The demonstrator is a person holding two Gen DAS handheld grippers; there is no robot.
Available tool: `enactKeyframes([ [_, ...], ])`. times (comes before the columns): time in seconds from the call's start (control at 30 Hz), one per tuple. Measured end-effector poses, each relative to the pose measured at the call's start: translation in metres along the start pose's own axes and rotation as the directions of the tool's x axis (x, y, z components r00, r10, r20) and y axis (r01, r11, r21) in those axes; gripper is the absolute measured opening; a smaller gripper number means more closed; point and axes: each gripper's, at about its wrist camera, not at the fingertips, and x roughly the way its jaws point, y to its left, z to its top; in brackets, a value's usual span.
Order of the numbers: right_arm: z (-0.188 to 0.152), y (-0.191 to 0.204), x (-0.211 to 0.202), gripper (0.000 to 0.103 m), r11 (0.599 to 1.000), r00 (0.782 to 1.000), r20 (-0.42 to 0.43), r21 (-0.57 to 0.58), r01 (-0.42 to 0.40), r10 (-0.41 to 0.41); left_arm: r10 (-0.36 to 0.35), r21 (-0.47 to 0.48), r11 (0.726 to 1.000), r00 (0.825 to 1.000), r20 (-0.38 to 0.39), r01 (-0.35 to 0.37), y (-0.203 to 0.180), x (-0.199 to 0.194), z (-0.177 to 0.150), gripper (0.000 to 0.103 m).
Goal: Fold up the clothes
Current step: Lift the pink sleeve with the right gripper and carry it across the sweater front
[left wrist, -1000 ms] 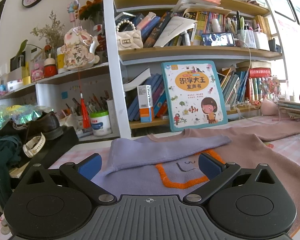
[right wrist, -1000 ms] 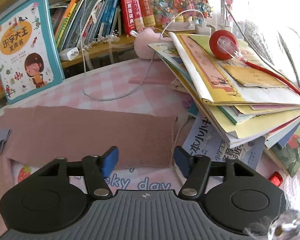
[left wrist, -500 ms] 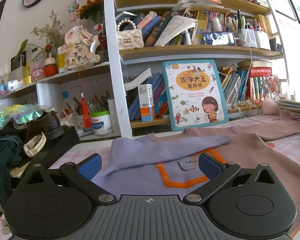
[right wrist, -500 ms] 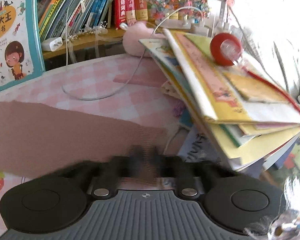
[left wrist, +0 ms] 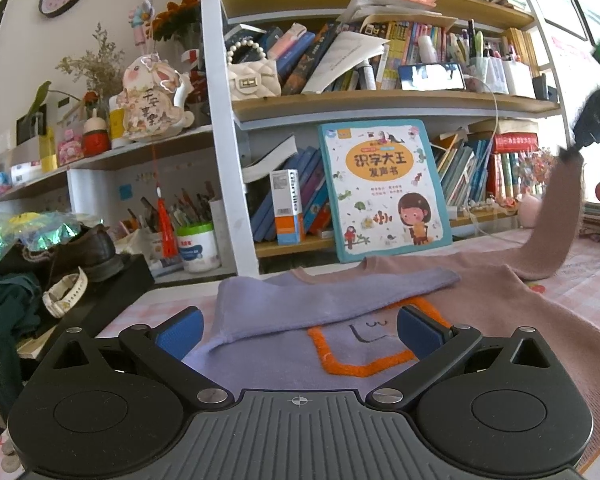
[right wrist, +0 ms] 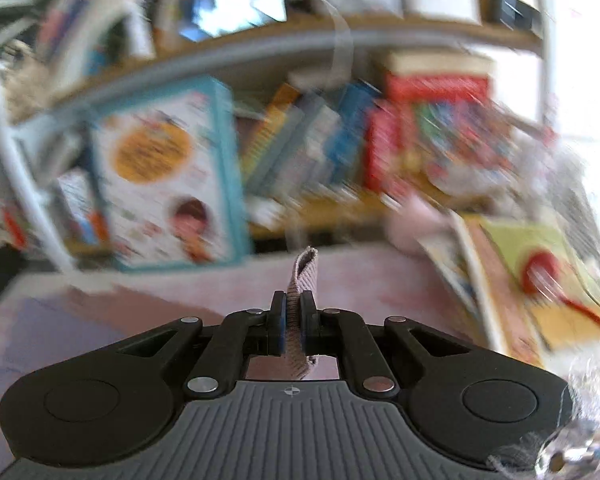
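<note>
A sweater lies on the pink checked table: lilac on the left half (left wrist: pixel 284 356) with an orange outline, dusty pink on the right (left wrist: pixel 532 320). Its lilac sleeve (left wrist: pixel 328 296) is folded across the chest. My left gripper (left wrist: pixel 298 328) is open and empty, low over the lilac part. My right gripper (right wrist: pixel 293 320) is shut on the pink sleeve's cuff (right wrist: pixel 305 264). In the left wrist view it (left wrist: pixel 572 152) holds the pink sleeve (left wrist: pixel 556 216) raised well above the table at the far right.
A bookshelf (left wrist: pixel 380 100) with a propped children's book (left wrist: pixel 384 188) stands behind the table. A black box with a shoe (left wrist: pixel 80 248) and a watch sits at the left. A stack of books (right wrist: pixel 532 280) lies at the right.
My right gripper closed on the pink sleeve's cuff and lifted it high off the table; its view is blurred by motion. The left gripper has stayed still and open.
</note>
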Motion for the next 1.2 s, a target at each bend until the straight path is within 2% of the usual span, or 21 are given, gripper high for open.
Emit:
enactKeyframes([
  [0.1,0.021,0.04,-0.004,0.006,0.995,0.993,0.051,-0.021,-0.102,0.103,0.002,0.002,1.0,1.0,-0.001,-0.002,-0.001,0.0,0.0,0.103],
  [0.23,0.042,0.102,0.003,0.006,0.971,0.97,0.077,-0.078,-0.224,0.23,0.003,0.025,1.0,1.0,-0.002,-0.003,-0.005,0.0,0.0,0.103],
  [0.37,0.048,0.167,0.015,0.006,0.934,0.94,0.058,-0.145,-0.326,0.337,0.003,0.055,0.999,1.0,0.001,-0.003,-0.01,0.0,0.0,0.103],
  [0.57,0.044,0.24,0.037,0.006,0.882,0.898,0.008,-0.191,-0.431,0.44,-0.005,0.085,0.996,1.0,0.004,0.005,-0.014,-0.001,0.0,0.103],
  [0.77,0.034,0.294,0.068,0.006,0.851,0.87,-0.048,-0.187,-0.491,0.491,-0.004,0.075,0.997,1.0,0.006,0.004,-0.013,-0.001,0.001,0.103],
  [0.83,0.031,0.306,0.078,0.001,0.844,0.861,-0.054,-0.175,-0.508,0.507,-0.004,0.07,0.998,1.0,0.006,0.003,-0.012,-0.001,0.001,0.103],
  [0.9,0.028,0.314,0.09,0.001,0.844,0.856,-0.06,-0.144,-0.516,0.513,-0.003,0.066,0.998,1.0,0.006,0.003,-0.011,-0.001,0.001,0.103],
  [1.07,0.018,0.33,0.115,0.001,0.847,0.857,-0.116,-0.133,-0.514,0.502,0.001,0.059,0.998,1.0,0.013,-0.002,-0.01,-0.003,0.001,0.103],
  [1.2,0.007,0.321,0.118,0.001,0.848,0.859,-0.141,-0.145,-0.509,0.492,-0.001,0.049,0.999,1.0,0.017,0.0,-0.008,-0.003,0.001,0.103],
])
